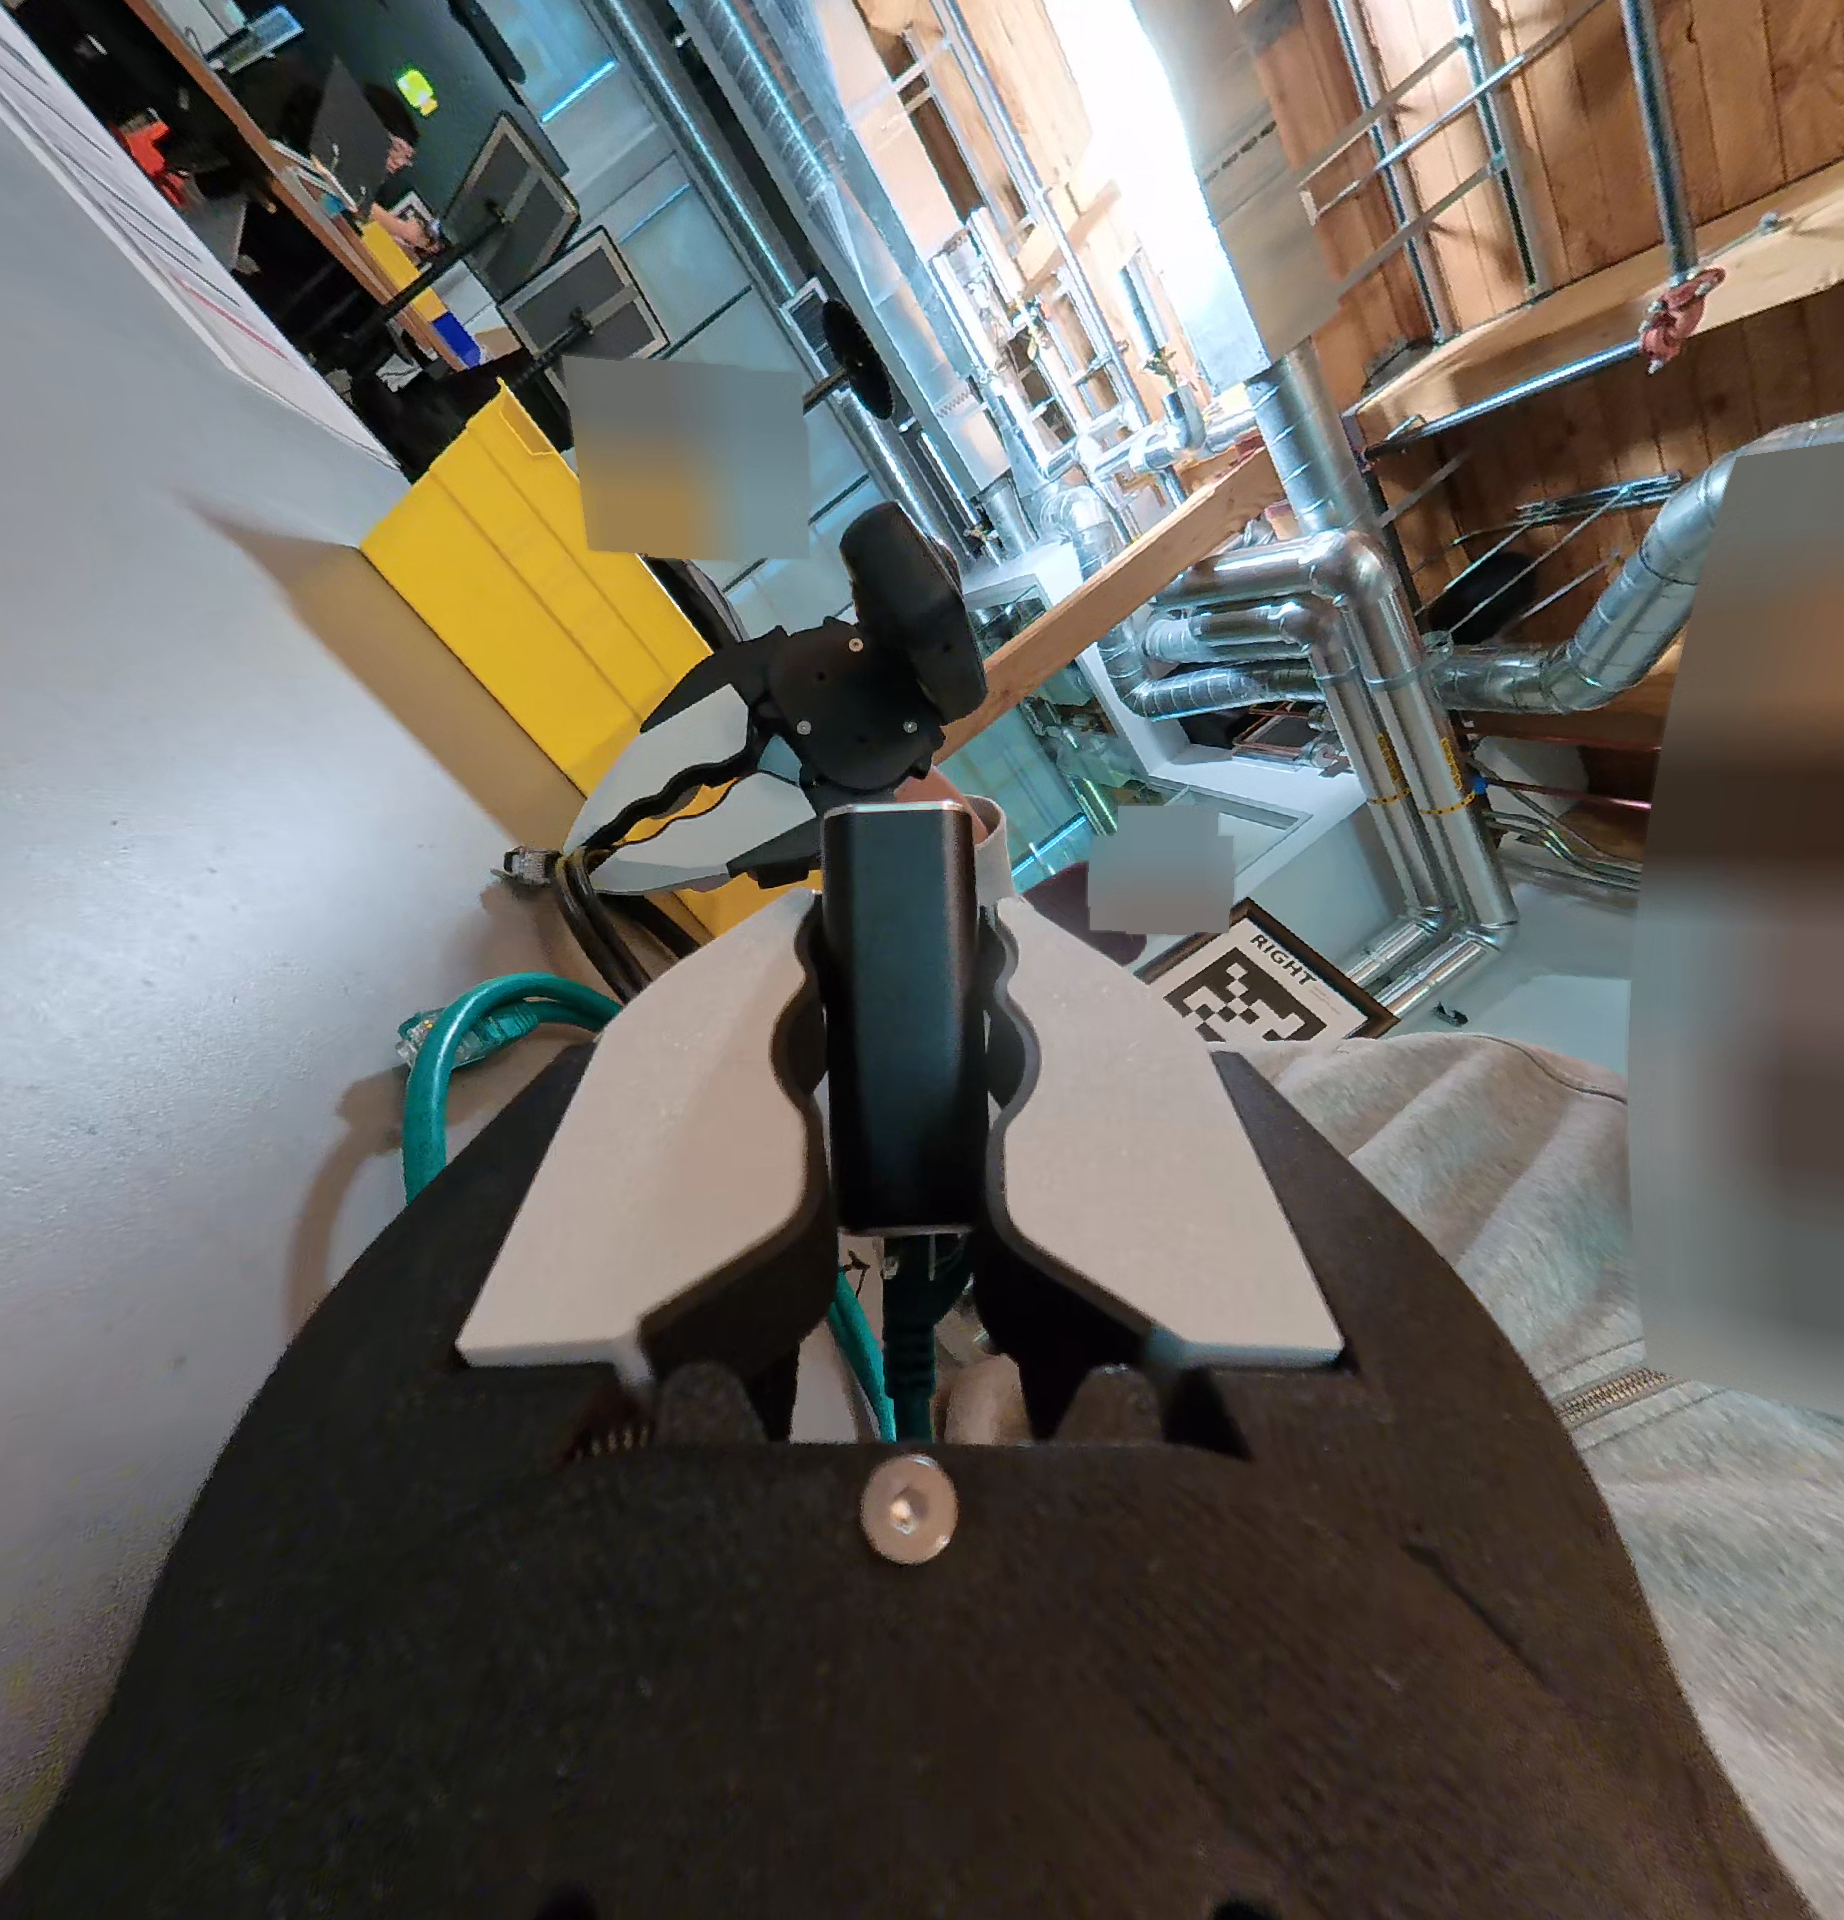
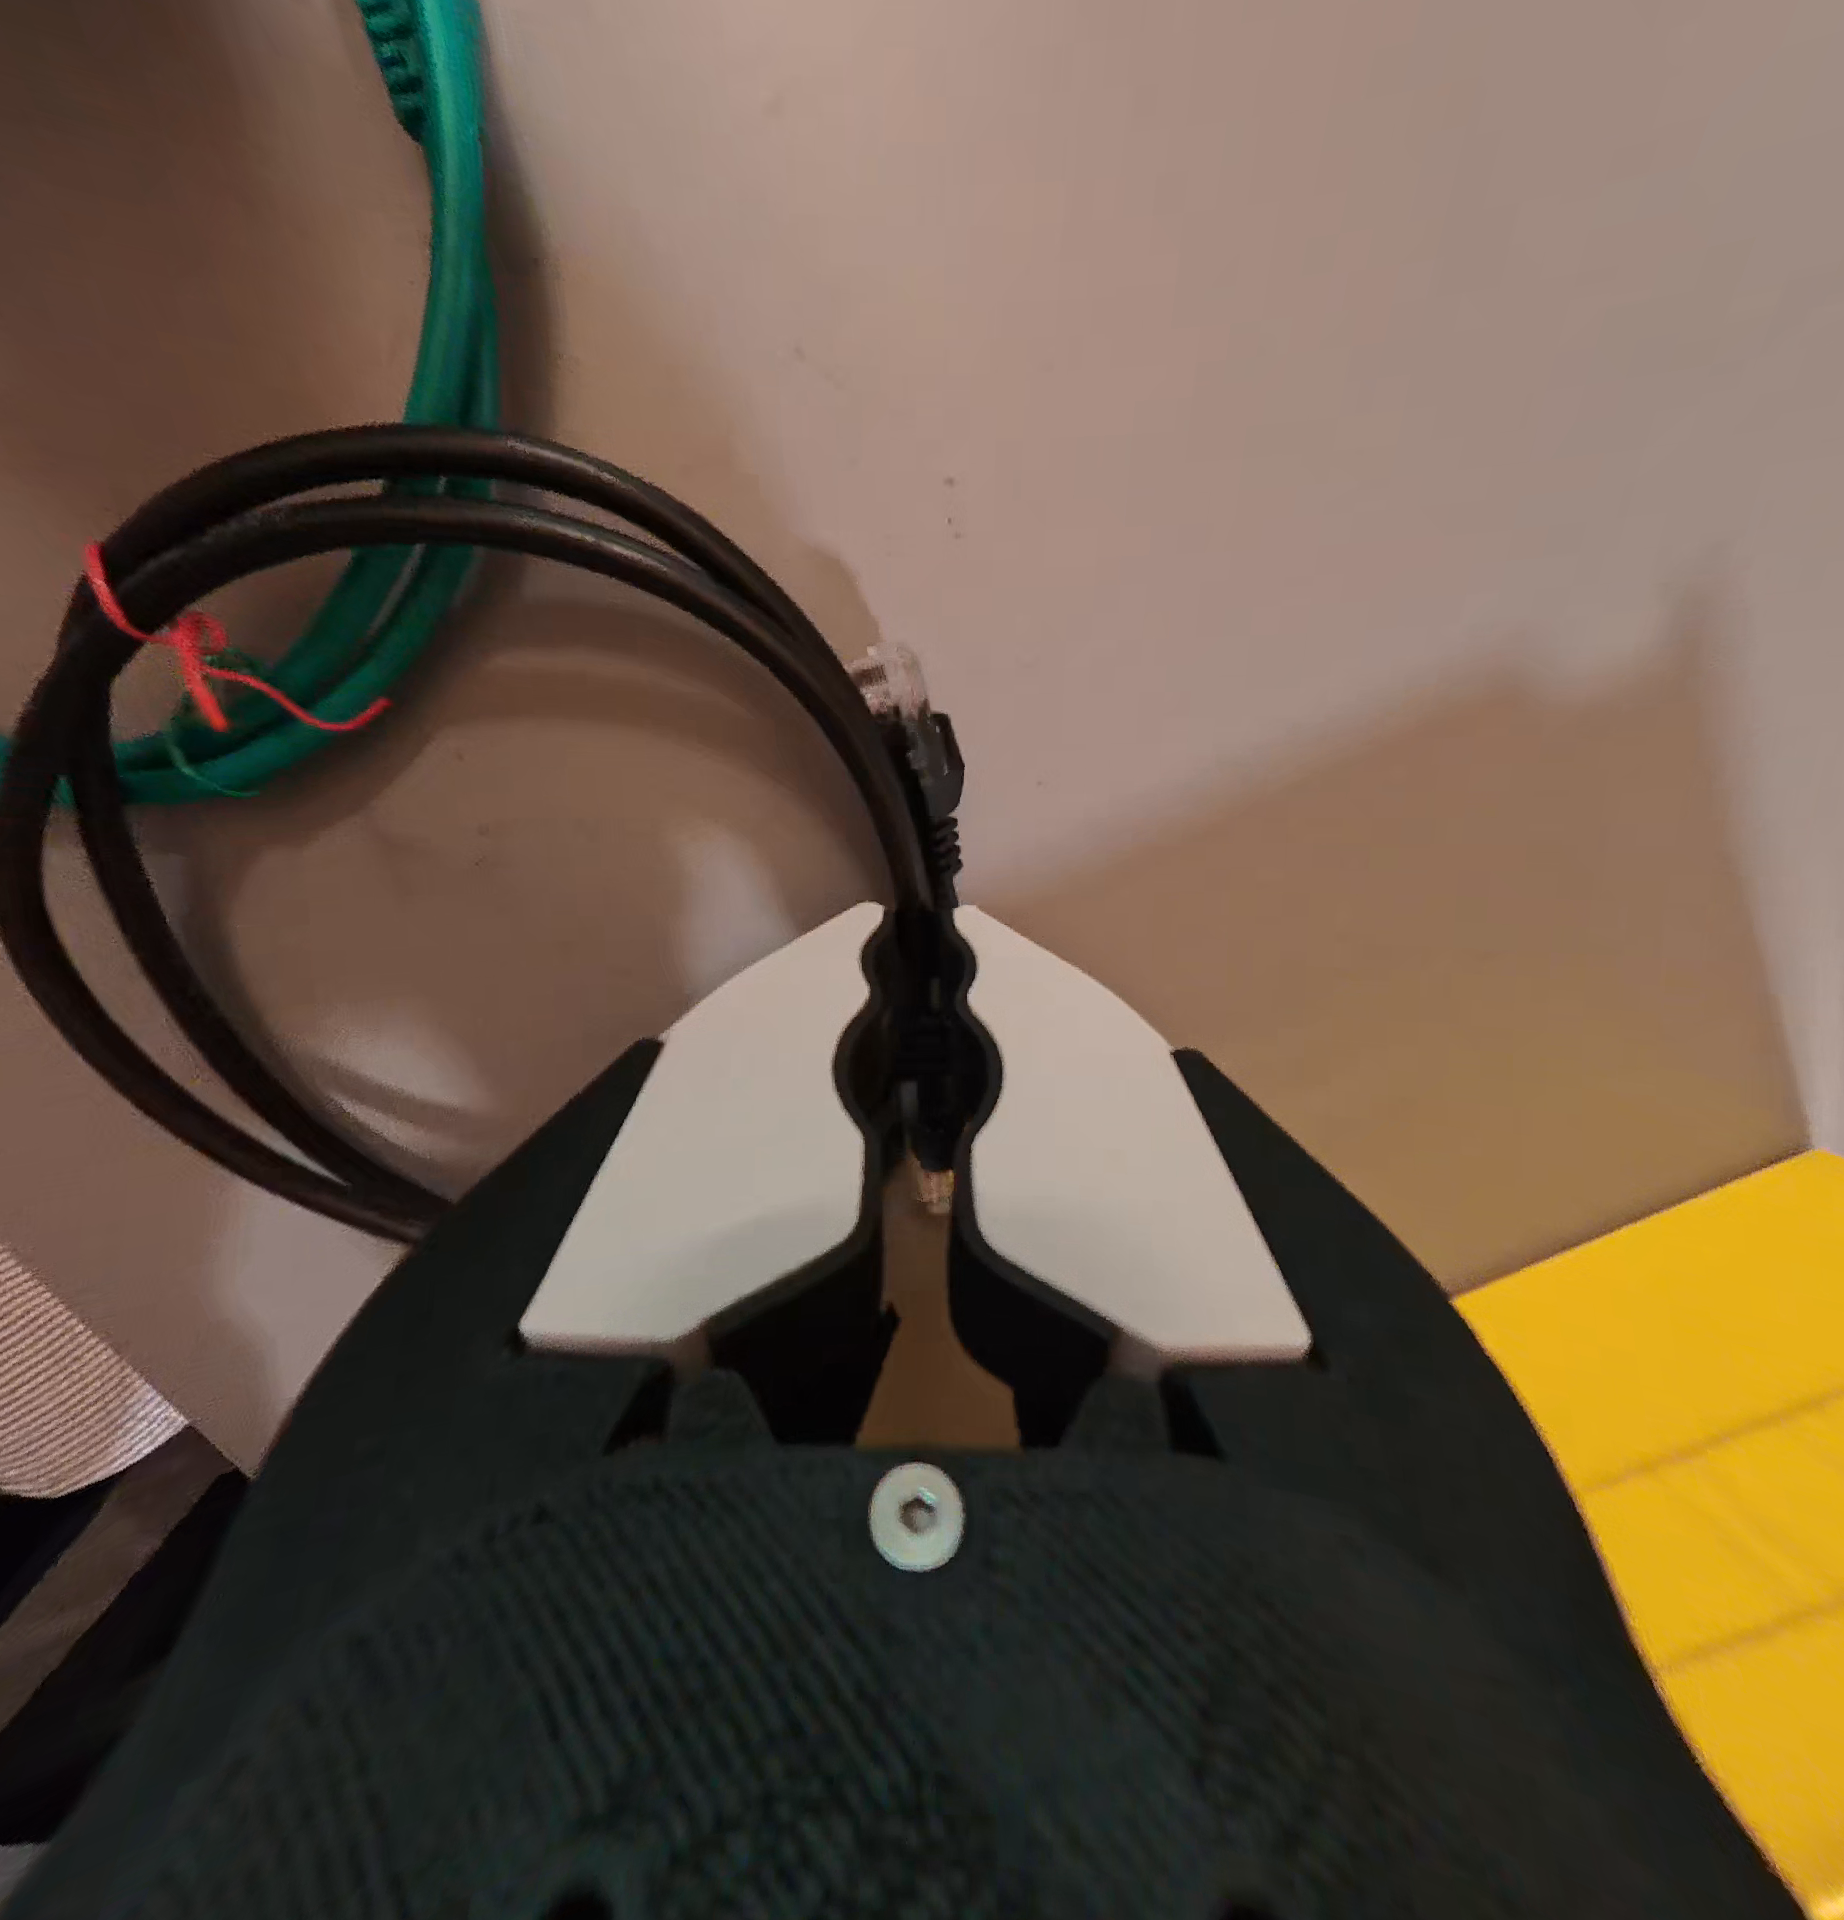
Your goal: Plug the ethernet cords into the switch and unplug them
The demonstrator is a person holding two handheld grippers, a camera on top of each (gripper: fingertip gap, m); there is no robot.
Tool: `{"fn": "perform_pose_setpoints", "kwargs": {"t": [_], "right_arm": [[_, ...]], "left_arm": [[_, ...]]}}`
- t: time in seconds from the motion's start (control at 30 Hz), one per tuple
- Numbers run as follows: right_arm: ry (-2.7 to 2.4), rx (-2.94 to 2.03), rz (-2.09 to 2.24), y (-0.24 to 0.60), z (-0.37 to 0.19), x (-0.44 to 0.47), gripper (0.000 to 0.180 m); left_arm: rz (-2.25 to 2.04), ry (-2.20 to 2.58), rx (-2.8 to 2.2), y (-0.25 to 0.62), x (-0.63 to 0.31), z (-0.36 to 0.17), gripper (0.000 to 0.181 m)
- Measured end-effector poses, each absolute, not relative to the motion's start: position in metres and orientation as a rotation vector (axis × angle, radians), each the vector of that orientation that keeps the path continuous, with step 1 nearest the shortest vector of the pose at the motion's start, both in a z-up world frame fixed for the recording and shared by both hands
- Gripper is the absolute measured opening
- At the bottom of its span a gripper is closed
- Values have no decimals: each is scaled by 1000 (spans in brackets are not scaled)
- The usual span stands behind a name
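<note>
My left gripper is shut on the switch, a small black box with silver ends, held lengthwise between the fingers. A green ethernet cord enters the switch's near end; its loop lies on the table to the left. My right gripper is shut on the black ethernet cord just behind one plug, whose clear tip points back between the fingers. The cord's other plug lies just past the fingertips. The right gripper also shows beyond the switch in the left wrist view.
The black cord's coil is bound with a red twist tie and lies over the green cord on the pale table. A yellow bin stands beside the right gripper. A grey sleeve is at right.
</note>
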State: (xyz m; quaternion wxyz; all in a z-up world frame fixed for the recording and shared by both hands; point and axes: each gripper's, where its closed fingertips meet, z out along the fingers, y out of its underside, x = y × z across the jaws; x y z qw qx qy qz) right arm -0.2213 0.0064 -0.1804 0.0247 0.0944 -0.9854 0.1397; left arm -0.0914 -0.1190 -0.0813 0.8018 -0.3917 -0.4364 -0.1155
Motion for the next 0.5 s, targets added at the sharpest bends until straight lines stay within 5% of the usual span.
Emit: {"fn": "perform_pose_setpoints", "kwargs": {"t": [0.5], "right_arm": [[-3008,325,443,5,-183,-226,13]], "left_arm": [[-257,-931,-820,-121,-91,-80,26]]}}
